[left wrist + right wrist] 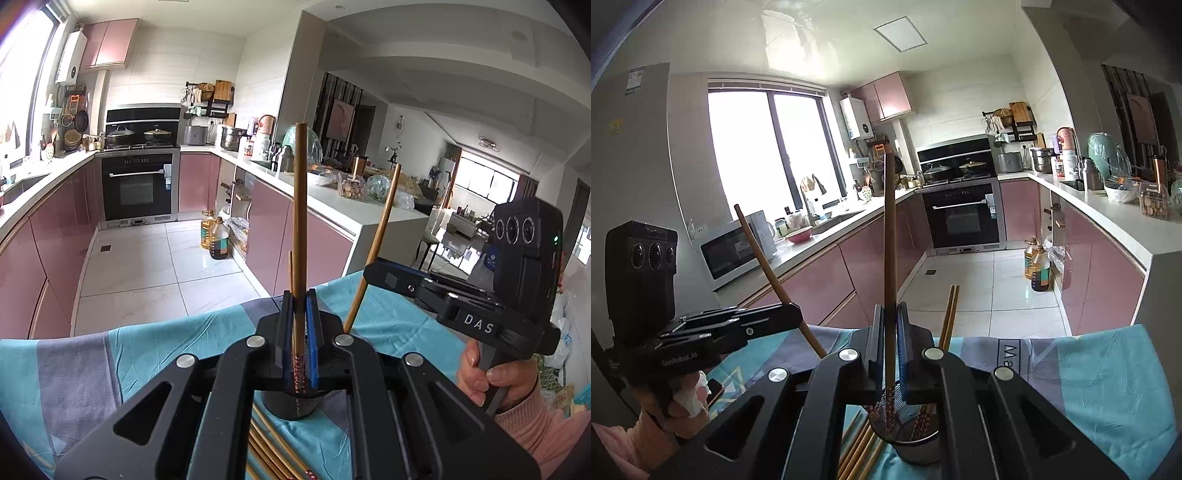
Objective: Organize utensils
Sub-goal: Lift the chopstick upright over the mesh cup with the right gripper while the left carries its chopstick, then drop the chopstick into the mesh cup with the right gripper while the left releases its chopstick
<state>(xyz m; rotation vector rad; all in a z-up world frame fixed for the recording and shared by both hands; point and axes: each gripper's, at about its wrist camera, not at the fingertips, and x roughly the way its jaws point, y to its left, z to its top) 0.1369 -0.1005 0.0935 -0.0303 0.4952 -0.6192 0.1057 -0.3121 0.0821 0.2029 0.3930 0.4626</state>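
Observation:
My left gripper (300,295) is shut on a brown chopstick (300,221) held upright, its patterned end over the black mesh holder (291,404). My right gripper (890,310) is shut on another chopstick (890,240), also upright, its patterned end inside the mesh holder (918,448). Each view shows the other gripper and its chopstick: the right one in the left wrist view (380,229), the left one in the right wrist view (764,254). Two chopsticks (950,317) stand in the holder. Several loose chopsticks (273,448) lie on the cloth beside it.
The table wears a teal and grey cloth (110,369). Beyond its edge lie the white tiled floor (155,266), pink cabinets (827,280), an oven (962,218) and oil bottles (1038,266). A phone (714,389) lies on the cloth at the left.

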